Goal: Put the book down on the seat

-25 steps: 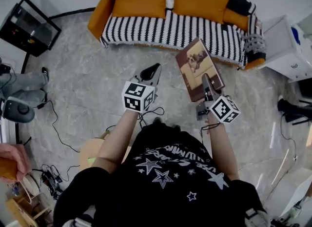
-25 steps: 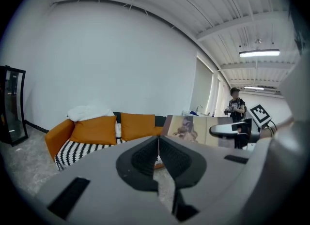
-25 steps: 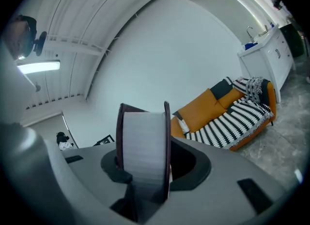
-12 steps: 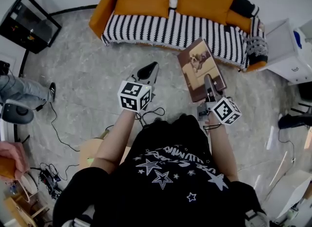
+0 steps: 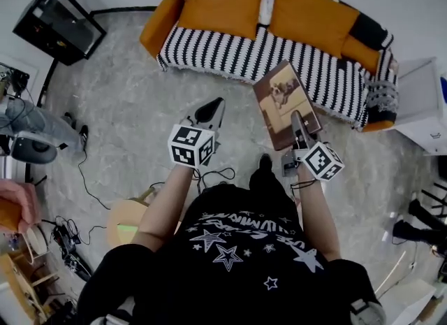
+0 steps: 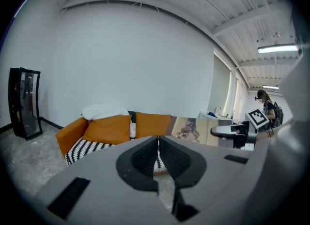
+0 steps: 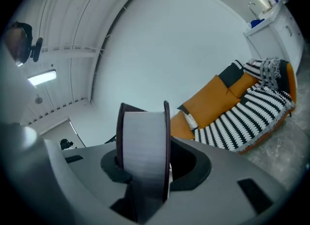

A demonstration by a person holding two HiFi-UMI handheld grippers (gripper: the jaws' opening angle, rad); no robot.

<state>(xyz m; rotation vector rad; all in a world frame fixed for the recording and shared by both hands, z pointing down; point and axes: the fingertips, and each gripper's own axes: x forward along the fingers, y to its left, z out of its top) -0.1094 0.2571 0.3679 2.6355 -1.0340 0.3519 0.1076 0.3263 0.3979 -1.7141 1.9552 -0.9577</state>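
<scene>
Overhead first, in the head view, the right gripper point(image 5: 298, 122) is clamping a hardcover book point(image 5: 283, 100) by its near edge, its jaws pressing on both covers. The book is tilting its glossy brown front upward, showing a pale picture too small to make out. It is hanging in the air above the grey marbled floor point(image 5: 126, 107), just in front of the sofa point(image 5: 159, 26). Its far corner is overlapping the front edge of the seat point(image 5: 237, 47) in this view, but it is not lying there. The seat is wearing a black-and-white striped woven cover, and plump orange cushions point(image 5: 223, 9) are leaning behind it. The left gripper point(image 5: 211, 110) is pointing toward the sofa too, well apart from the book, its tapered jaws drawn together.

Next, in the left gripper view, the two dark ribbed pads are meeting along a thin seam, with nothing sitting between them. Beyond them, a crumpled white blanket point(image 6: 104, 111) is draping over the sofa's back, and the book's cover point(image 6: 189, 129) is showing to the right, beside the other gripper's square-marked cube point(image 6: 258, 118).

Lastly, in the right gripper view, the jaws are standing partway apart and squeezing the book point(image 7: 143, 137). Its thick, pale page block, edged by two thin dark boards, is filling the gap between the pads. The striped seat is stretching away at the right.
</scene>
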